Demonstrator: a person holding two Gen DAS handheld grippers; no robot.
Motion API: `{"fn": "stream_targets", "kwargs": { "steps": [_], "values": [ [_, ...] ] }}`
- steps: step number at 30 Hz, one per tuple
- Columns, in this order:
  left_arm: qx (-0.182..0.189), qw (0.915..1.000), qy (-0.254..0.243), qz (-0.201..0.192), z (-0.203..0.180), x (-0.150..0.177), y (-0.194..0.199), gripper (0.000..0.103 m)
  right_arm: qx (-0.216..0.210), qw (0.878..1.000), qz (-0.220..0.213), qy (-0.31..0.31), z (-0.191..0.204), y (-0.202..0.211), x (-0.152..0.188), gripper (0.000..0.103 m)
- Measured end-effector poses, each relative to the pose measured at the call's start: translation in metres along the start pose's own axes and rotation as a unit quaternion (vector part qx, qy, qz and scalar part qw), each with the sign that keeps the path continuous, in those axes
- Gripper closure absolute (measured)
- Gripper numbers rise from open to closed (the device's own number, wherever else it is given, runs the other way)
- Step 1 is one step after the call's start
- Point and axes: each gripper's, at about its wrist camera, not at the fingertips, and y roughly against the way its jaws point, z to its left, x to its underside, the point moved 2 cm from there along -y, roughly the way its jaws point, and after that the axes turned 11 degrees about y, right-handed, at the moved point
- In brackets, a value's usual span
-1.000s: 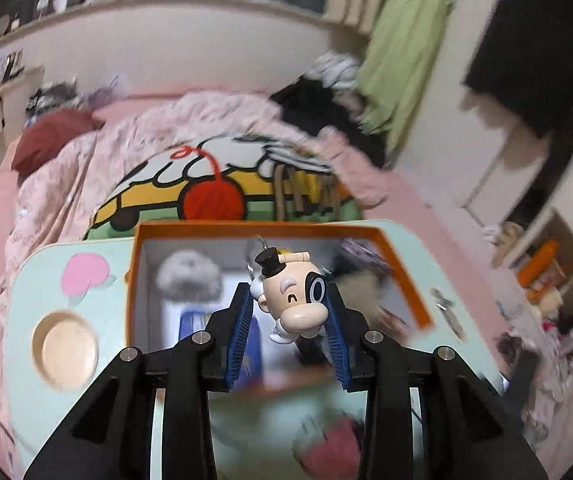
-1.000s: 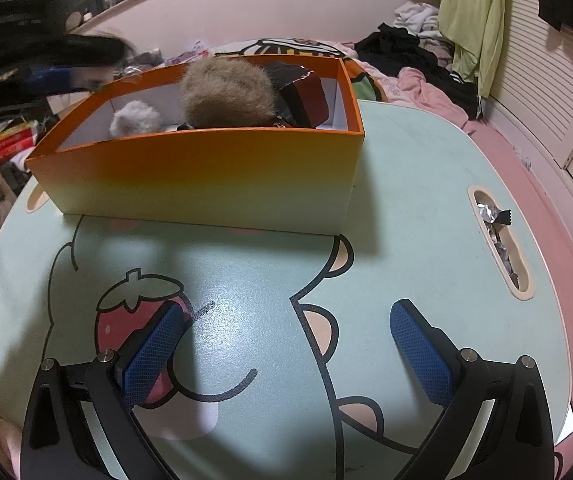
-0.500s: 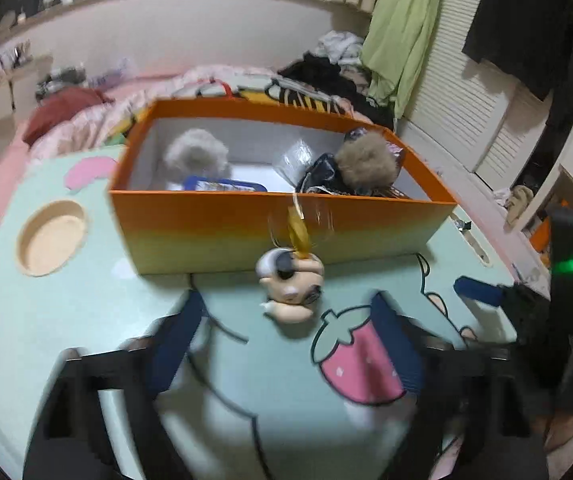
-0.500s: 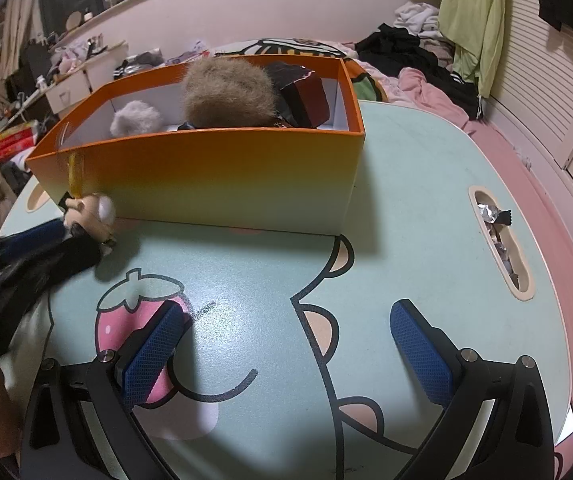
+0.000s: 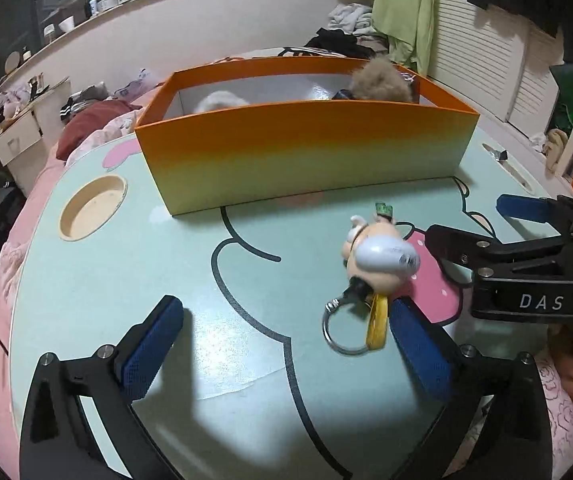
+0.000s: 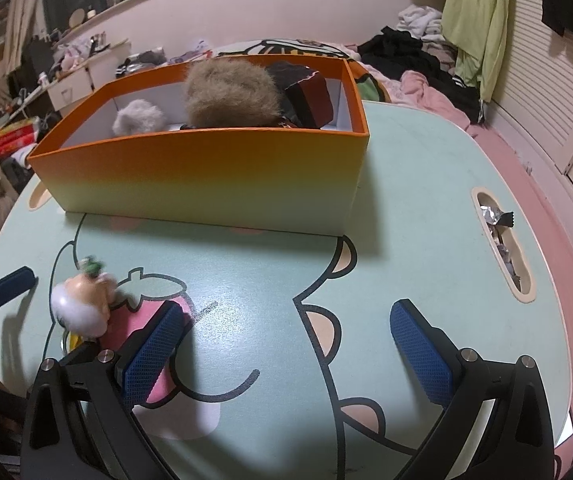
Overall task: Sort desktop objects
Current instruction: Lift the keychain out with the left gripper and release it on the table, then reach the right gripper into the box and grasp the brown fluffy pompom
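Observation:
A small cartoon-figure keychain [image 5: 378, 258] with a metal ring and yellow strap lies on its side on the mint table [image 5: 126, 280], in front of the orange box [image 5: 306, 148]. My left gripper [image 5: 284, 312] hangs low over the table, jaws opening wide; the figure lies free just ahead of its right finger, and the strap is close to that pad. In the right wrist view the figure [image 6: 82, 304] sits just left of my right gripper [image 6: 288, 314], which is open and empty over the strawberry print. The box [image 6: 206, 176] holds a brown fur ball [image 6: 230, 92], a white fluffy ball [image 6: 138, 116] and a dark red case [image 6: 306, 92].
A round cup recess [image 5: 92, 206] is sunk into the table's left side. A long slot [image 6: 502, 240] with foil wrappers runs along the right side. My right gripper [image 5: 470, 218] reaches in from the right in the left wrist view. A bed with clothes lies behind.
The left gripper held the figure above the box, then let it go; the figure now lies on the table in front of the box. The left gripper sank and its jaws spread. The right gripper stayed still.

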Motion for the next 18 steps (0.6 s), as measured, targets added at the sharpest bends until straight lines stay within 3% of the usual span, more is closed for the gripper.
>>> {"fn": "stream_targets", "kwargs": {
  "steps": [4, 7, 9, 12, 18],
  "values": [
    [0.0, 1.0, 0.001, 0.0, 0.0, -0.001, 0.0, 0.0, -0.009, 1.0, -0.006, -0.004, -0.003, 0.002, 0.002, 0.0],
    [0.001, 1.0, 0.001, 0.0, 0.0, 0.0, -0.001, 0.0, -0.046, 0.998, -0.034, -0.027, -0.009, 0.014, 0.009, 0.0],
    [0.004, 1.0, 0.0, 0.001, 0.001, 0.003, -0.001, 0.0, -0.074, 0.993, -0.072, -0.054, -0.018, 0.026, 0.013, 0.005],
    [0.009, 1.0, -0.001, 0.001, 0.003, 0.005, -0.001, 0.0, -0.082, 0.985, -0.129, -0.079, -0.027, 0.048, 0.015, 0.015],
    [0.018, 0.9998, 0.0, 0.0, 0.003, 0.005, -0.004, 0.0, -0.11, 0.977, -0.174, -0.062, -0.022, 0.067, -0.028, 0.03]
  ]
}}
